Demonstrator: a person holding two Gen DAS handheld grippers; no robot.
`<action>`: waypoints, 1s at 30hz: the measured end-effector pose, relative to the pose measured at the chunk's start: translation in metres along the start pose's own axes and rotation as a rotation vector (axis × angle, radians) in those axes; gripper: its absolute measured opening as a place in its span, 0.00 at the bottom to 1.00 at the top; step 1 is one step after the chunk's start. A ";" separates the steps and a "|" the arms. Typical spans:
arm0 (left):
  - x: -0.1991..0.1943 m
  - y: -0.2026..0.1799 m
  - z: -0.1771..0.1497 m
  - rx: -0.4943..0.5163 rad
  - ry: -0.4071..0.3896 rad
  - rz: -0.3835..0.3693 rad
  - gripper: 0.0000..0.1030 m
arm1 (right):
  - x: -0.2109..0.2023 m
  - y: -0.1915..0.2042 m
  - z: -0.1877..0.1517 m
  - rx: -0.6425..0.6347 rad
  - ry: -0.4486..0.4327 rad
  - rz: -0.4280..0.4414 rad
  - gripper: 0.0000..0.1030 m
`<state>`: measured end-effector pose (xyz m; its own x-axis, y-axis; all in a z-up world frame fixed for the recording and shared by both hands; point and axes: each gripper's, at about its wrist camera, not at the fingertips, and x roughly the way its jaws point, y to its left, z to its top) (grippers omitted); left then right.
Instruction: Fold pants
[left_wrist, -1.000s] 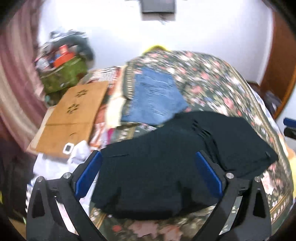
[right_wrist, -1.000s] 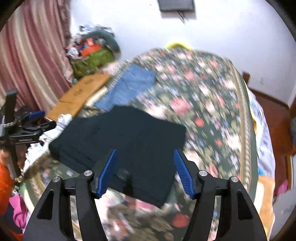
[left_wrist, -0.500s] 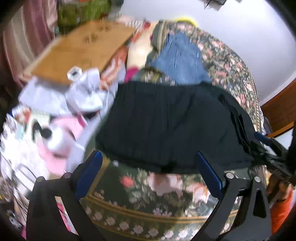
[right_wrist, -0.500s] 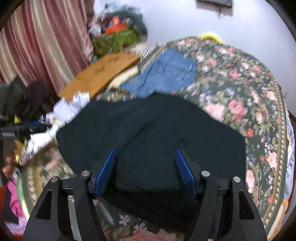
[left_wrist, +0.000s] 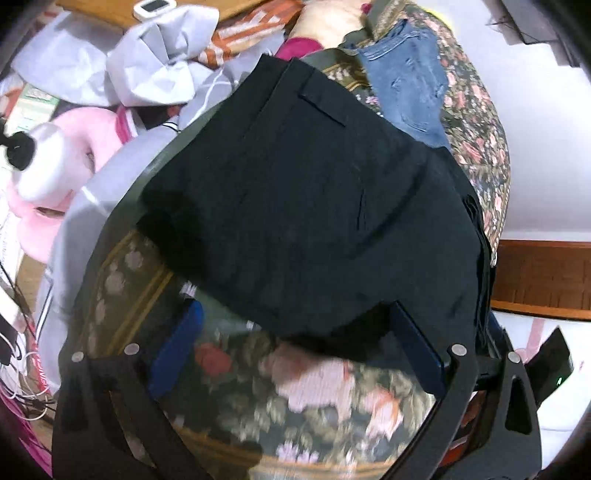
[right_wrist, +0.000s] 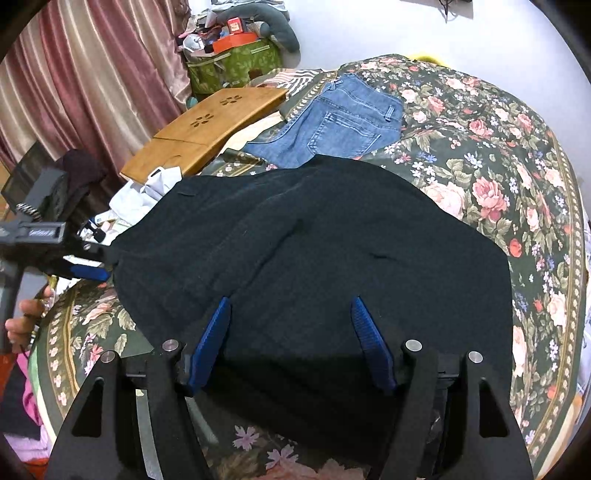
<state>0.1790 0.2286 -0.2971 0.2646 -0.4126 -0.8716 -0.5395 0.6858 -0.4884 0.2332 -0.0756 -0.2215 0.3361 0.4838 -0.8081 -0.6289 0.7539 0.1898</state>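
Black pants (left_wrist: 306, 206) lie folded in a flat stack on the floral bedspread (left_wrist: 295, 398); they also fill the middle of the right wrist view (right_wrist: 314, 258). My left gripper (left_wrist: 295, 339) is open and empty, its fingers straddling the near edge of the pants just above the bed. My right gripper (right_wrist: 291, 332) is open and empty, low over the near part of the pants. The left gripper also shows in the right wrist view (right_wrist: 74, 266), at the pants' left corner.
Folded blue jeans (right_wrist: 332, 125) lie beyond the black pants. A wooden lap tray (right_wrist: 207, 129), a green bag (right_wrist: 236, 62), white cloth (left_wrist: 159, 62) and a pink plush (left_wrist: 62, 162) crowd the bed's left side. A curtain (right_wrist: 92, 74) hangs at left.
Both grippers have dropped and moved in close to the black pants. The left gripper swung toward the pants' left near edge; the right came low over the pile.
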 end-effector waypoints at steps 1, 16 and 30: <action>0.004 0.000 0.005 -0.010 0.010 0.004 0.98 | 0.000 -0.001 0.000 0.003 0.000 0.006 0.65; -0.028 -0.041 0.015 0.242 -0.300 0.261 0.21 | 0.000 -0.003 -0.003 0.015 -0.013 0.041 0.66; -0.127 -0.257 -0.079 0.833 -0.842 0.245 0.15 | -0.064 -0.053 -0.044 0.256 -0.159 0.081 0.63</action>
<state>0.2213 0.0575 -0.0580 0.8321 0.0894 -0.5473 -0.0498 0.9950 0.0867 0.2139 -0.1656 -0.2047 0.4107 0.5948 -0.6910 -0.4674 0.7881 0.4006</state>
